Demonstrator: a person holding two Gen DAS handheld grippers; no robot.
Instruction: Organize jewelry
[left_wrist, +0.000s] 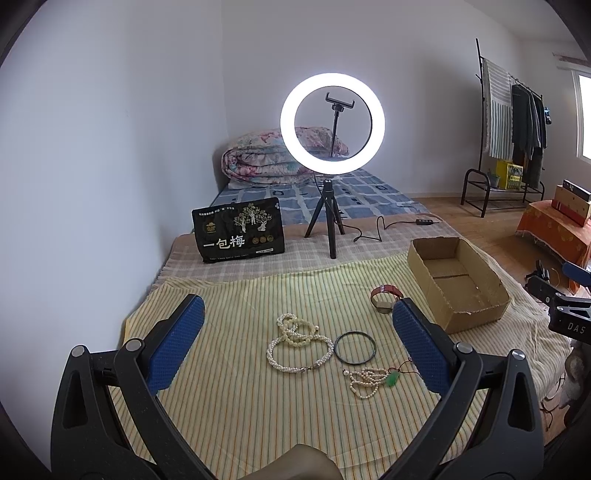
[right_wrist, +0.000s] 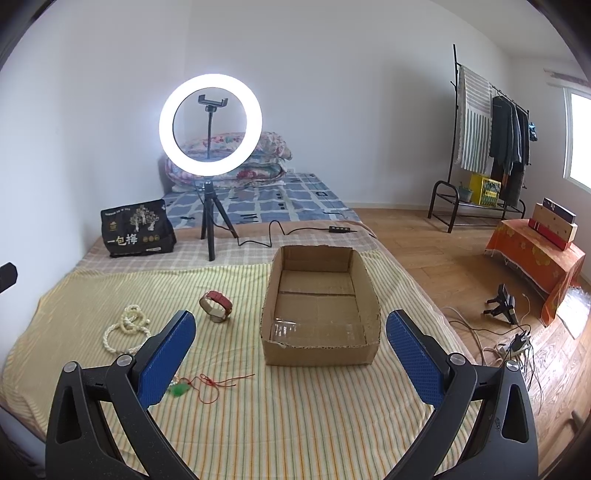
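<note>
Jewelry lies on a striped yellow cloth (left_wrist: 229, 398). A white pearl necklace (left_wrist: 295, 343) lies beside a dark bangle (left_wrist: 355, 348). A small bead string with a green pendant (left_wrist: 373, 380) lies in front of them, and a red-strapped watch (left_wrist: 386, 297) lies behind. An open cardboard box (left_wrist: 458, 280) sits to the right, empty. My left gripper (left_wrist: 297, 314) is open and empty above the jewelry. My right gripper (right_wrist: 290, 325) is open and empty in front of the box (right_wrist: 321, 306). The right wrist view also shows the watch (right_wrist: 217, 306), the pearls (right_wrist: 125, 328) and the pendant (right_wrist: 180, 389).
A lit ring light on a tripod (left_wrist: 332, 125) stands behind the cloth, its cable (left_wrist: 384, 225) trailing right. A black snack bag (left_wrist: 238, 230) stands at the back left. A wall runs along the left. Floor with cables (right_wrist: 509, 339) and a clothes rack (right_wrist: 487, 147) lies to the right.
</note>
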